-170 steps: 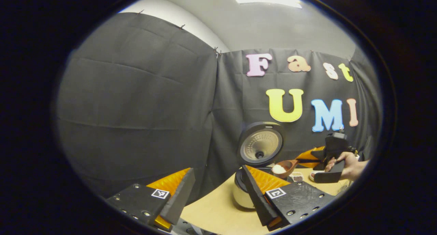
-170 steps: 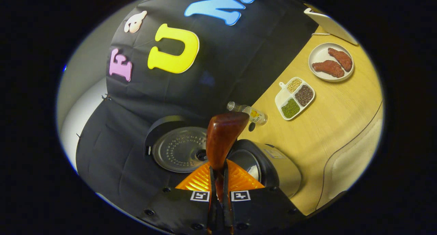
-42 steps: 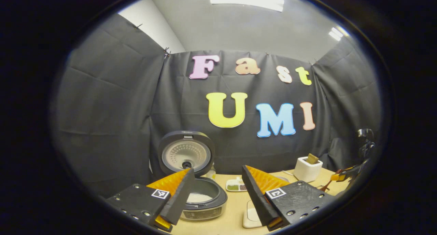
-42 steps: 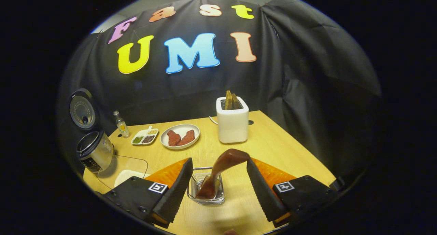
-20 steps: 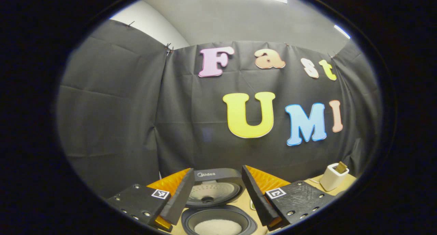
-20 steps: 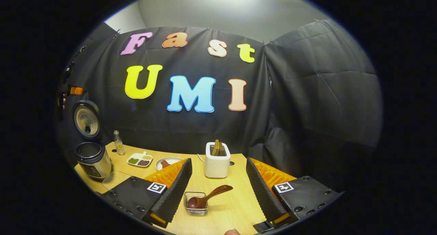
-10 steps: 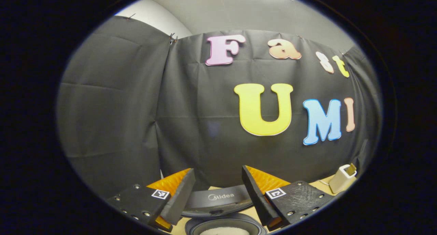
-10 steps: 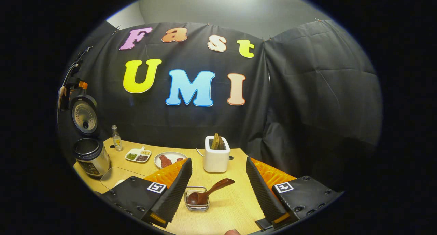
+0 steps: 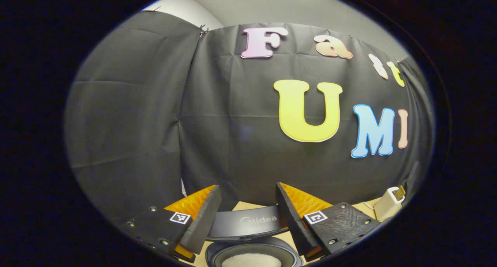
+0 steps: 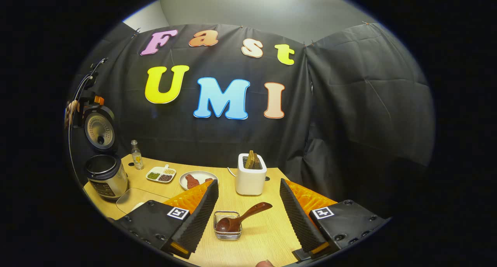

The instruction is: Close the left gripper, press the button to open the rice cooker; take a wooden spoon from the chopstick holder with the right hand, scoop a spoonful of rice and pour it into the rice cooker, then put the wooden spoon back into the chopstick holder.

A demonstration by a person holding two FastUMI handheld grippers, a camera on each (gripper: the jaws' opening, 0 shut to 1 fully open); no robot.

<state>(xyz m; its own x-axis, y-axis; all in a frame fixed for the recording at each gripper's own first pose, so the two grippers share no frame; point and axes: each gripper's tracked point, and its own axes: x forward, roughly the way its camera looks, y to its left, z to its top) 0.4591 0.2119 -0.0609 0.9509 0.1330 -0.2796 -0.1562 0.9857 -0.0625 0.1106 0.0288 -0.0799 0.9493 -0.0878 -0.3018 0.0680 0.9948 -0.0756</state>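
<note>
We have both tongs spread wide, nothing between the fingers of either. Right gripper (image 10: pixel 248 214) hangs above the table (image 10: pixel 268 236); the wooden spoon (image 10: pixel 242 217) sits just ahead of and between its fingers, bowl down in the chopstick holder (image 10: pixel 228 225), handle leaning out toward the right finger and up over the wire rim. Toaster (image 10: pixel 251 174) is beyond it, well apart.

Left gripper (image 9: pixel 247 216) is over the rice cooker (image 9: pixel 254 255); the raised lid (image 9: pixel 248 224) lies between its fingers, pot just below with white rice (image 9: pixel 251 260) in it. In the right gripper view the cooker stands far off past the left finger, lid up.

Our read: scoop, pour and spoon return look done, nothing left to grab.

Handling, if we re-grip the spoon: rigid, light, looks glossy so likely a bit slippery. We'd pinch the free handle above the holder rim, flat faces against the pads. The holder looks like a light wire basket, so an angled pull could tip or drag it
</note>
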